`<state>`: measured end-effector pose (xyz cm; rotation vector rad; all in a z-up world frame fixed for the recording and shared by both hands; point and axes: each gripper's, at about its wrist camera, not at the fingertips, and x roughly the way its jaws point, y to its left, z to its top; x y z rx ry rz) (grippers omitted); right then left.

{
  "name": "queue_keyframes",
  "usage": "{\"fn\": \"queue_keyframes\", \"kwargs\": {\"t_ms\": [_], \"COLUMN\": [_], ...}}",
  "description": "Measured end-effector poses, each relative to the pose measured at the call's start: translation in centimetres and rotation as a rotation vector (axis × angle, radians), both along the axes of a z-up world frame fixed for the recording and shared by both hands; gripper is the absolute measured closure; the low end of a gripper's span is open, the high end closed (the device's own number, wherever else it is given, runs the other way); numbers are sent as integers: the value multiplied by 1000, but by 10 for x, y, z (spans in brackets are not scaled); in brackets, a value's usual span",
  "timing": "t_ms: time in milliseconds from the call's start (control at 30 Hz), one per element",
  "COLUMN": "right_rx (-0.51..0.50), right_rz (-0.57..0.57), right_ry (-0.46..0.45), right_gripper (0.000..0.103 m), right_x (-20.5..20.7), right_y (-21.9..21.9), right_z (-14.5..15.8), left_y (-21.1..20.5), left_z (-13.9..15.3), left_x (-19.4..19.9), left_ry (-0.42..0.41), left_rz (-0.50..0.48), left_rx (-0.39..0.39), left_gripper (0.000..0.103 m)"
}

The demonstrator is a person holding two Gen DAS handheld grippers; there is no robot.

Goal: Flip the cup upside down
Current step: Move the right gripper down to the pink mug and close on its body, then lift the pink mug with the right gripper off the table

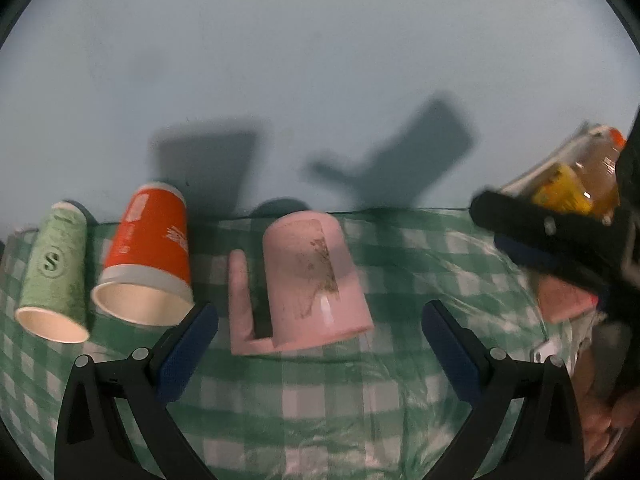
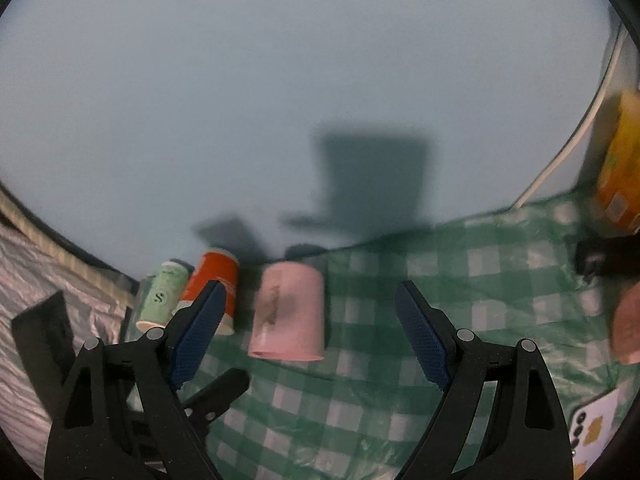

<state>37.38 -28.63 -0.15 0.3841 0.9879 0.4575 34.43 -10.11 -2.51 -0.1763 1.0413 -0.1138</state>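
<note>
While three cups stand in a row along the far edge of a green checked tablecloth [image 1: 320, 392], the pink mug [image 1: 310, 280] sits mouth down in the middle, its flat handle at 9 o'clock from its body in the left wrist view. The left gripper [image 1: 320, 328] hovers just short of the mug with its jaws spread wide and nothing between its blue pads [image 1: 182, 354]. At 9 o'clock from the mug stands an orange paper cup [image 1: 150, 248], also rim down, and beyond it a green paper cup [image 1: 56, 268] marked with an "S", likewise rim down; the two paper cups sit just beside each other.

Seen from the right wrist camera, the right gripper [image 2: 310, 320] is released too, its jaws parted and holding nothing, with the mug [image 2: 288, 314] ahead between its fingers and nearer the left one. The orange cup [image 2: 214, 280] and green cup [image 2: 164, 294] lie at 10 o'clock from it.

At 3 o'clock in the left view, a bottle [image 1: 596, 176] with an orange cap rests near the cloth's edge. A pale wall [image 1: 320, 60] behind carries the grippers' shadows.
</note>
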Motion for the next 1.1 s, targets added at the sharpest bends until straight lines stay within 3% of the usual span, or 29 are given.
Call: {"fn": "queue_keyframes", "kwargs": {"t_ms": [200,633,800,1100], "right_rx": [4,0,-6,-12], "right_rz": [23,-40,-51,-44], "right_ry": [94,136,151,149], "right_gripper": [17,17,17,17], "right_x": [20,37,38,29], "right_y": [0,-15,-14,-9], "right_z": [-30,-50,-58,-58], "left_y": [-11,-27,-34,-33], "left_z": [-15,-50,-68,-70], "left_x": [24,53,64,70], "left_ry": [55,134,174,172], "left_rz": [-21,1,-17,-75], "left_rx": [0,64,102,132], "left_gripper": [1,4,26,29]}}
